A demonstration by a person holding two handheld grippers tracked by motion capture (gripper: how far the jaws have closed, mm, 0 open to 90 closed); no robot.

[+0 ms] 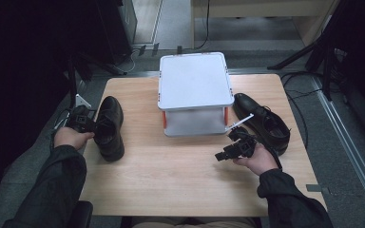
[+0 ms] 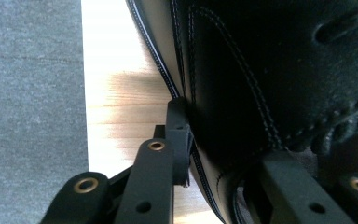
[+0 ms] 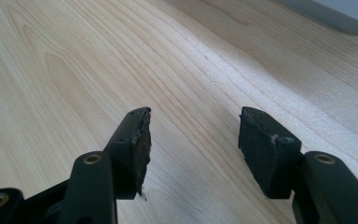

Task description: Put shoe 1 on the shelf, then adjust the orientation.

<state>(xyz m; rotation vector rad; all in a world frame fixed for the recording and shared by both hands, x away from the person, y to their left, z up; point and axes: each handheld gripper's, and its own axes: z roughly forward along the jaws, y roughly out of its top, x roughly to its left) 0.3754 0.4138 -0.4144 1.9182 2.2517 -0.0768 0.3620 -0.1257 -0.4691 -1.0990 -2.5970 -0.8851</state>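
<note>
Table [image 1: 171, 180]: light wooden top, rectangular, seen from above; grey floor around it on all sides.
Shoe rack [image 1: 195, 80]: small two-tier stand, white shelves with orange joints at the posts, at the far centre of the table.
Left shoe [image 1: 109, 127]: black leather dress shoe at the left side of the table, toe toward the near edge, opening toward the far edge; stitching and black sole edge close up in the left gripper view [image 2: 270, 70].
Right shoe [image 1: 261, 122]: black leather lace-up shoe at the right side of the table, just right of the shoe rack, lying at an angle.
Left gripper [image 1: 81, 119]: held in the left hand [image 1: 69, 137] at the left edge of the table, against the left side of the left shoe; in the left gripper view [image 2: 223, 154], one jaw outside the shoe's wall, touching the leather, the other inside the opening; clamped across the shoe's side wall.
Right gripper [image 1: 235, 147]: held in the right hand [image 1: 261, 161] near the right shoe, pointed left over bare table in front of the shoe rack; white strip jutting from its far side toward the rack.
Right gripper, jaw state [image 3: 193, 140]: spread wide, pads worn at the tips, bare wood grain between them, nothing held.
Sleeves [image 1: 52, 190]: dark, entering from the near edge on both sides.
</note>
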